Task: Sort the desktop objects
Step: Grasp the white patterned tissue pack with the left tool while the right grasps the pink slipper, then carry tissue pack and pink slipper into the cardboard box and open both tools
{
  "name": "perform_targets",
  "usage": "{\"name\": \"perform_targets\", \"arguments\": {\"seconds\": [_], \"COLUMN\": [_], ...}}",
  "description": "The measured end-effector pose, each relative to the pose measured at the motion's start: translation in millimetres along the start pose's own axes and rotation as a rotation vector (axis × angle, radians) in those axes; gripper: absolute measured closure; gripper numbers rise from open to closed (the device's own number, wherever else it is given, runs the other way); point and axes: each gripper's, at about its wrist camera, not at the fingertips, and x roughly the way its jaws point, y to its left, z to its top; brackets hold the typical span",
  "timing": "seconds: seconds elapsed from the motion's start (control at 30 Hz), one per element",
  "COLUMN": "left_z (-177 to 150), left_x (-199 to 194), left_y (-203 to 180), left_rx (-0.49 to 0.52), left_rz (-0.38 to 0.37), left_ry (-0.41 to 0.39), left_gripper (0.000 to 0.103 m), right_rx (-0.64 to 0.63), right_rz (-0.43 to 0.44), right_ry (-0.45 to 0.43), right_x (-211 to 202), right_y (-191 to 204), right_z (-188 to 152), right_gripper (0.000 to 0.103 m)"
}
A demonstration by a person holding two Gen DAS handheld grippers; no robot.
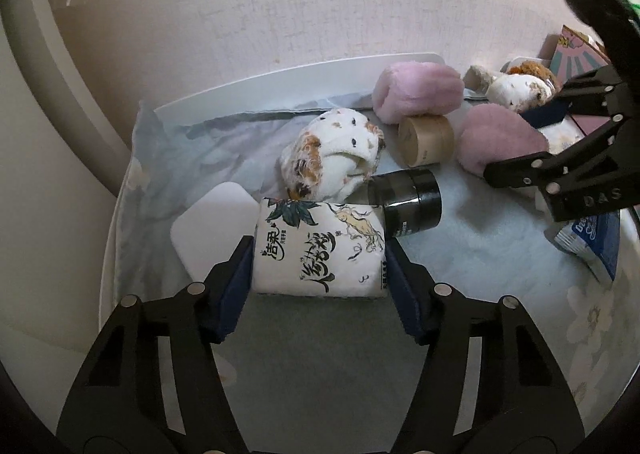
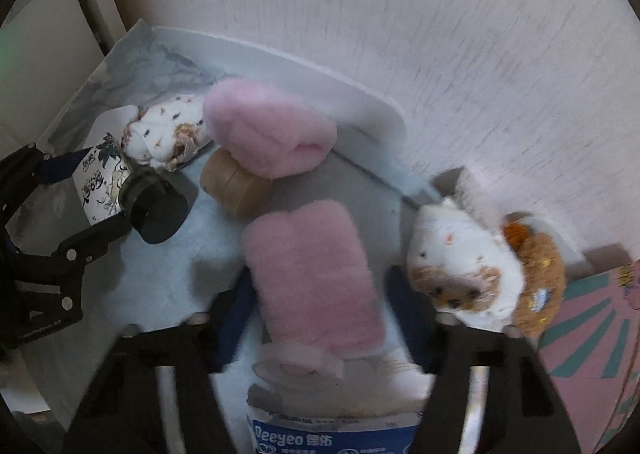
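Right up front in the left wrist view, the left gripper [image 1: 320, 254] has its 2 blue pads squeezed against both sides of a white tissue pack [image 1: 320, 250] with ink-style lettering, so it's got hold of that, sitting low over the pale blue cloth [image 1: 480, 254]. Just behind the pack, a black jar [image 1: 406, 202] lies on its side touching it, and a flat white pad [image 1: 212, 230] sits to the left.

Over in the right wrist view, the right gripper [image 2: 320, 298] is wide apart around a pink fluffy slipper [image 2: 316, 278], pads on either side but not clearly pressing; it's pretty blurry there. A blue Deeyeo packet [image 2: 332, 438] sits nearest the camera.

Further back there's a tan tape roll [image 1: 426, 140], a 2nd pink slipper [image 1: 418, 90], and a white-and-orange plush [image 1: 332, 154]. Another plush of the same kind [image 2: 468, 266] is off to the right beside a brown fuzzy toy [image 2: 540, 286], against the white board [image 1: 280, 78] along the wall.
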Motion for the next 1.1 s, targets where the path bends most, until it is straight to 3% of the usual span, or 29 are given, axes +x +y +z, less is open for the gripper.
{"name": "perform_targets", "arguments": {"seconds": [0.33, 0.67, 1.1], "left_z": [-0.3, 21.4, 101.2], "left_x": [-17.7, -57.2, -122.1], "left_y": [14.3, 26.8, 0.0], "left_rx": [-0.039, -0.1, -0.063], "left_rz": [-0.027, -0.042, -0.115], "left_ry": [-0.01, -0.009, -0.065], "left_gripper": [0.044, 0.044, 0.044], "right_rx": [0.056, 0.098, 0.177], "right_rz": [0.013, 0.076, 0.065], "right_ry": [-0.052, -0.114, -0.19], "right_x": [-16.6, -68.1, -158.4], "right_y": [-1.7, -3.0, -41.6], "right_z": [-3.7, -2.4, 2.8], "right_gripper": [0.061, 0.061, 0.061]}}
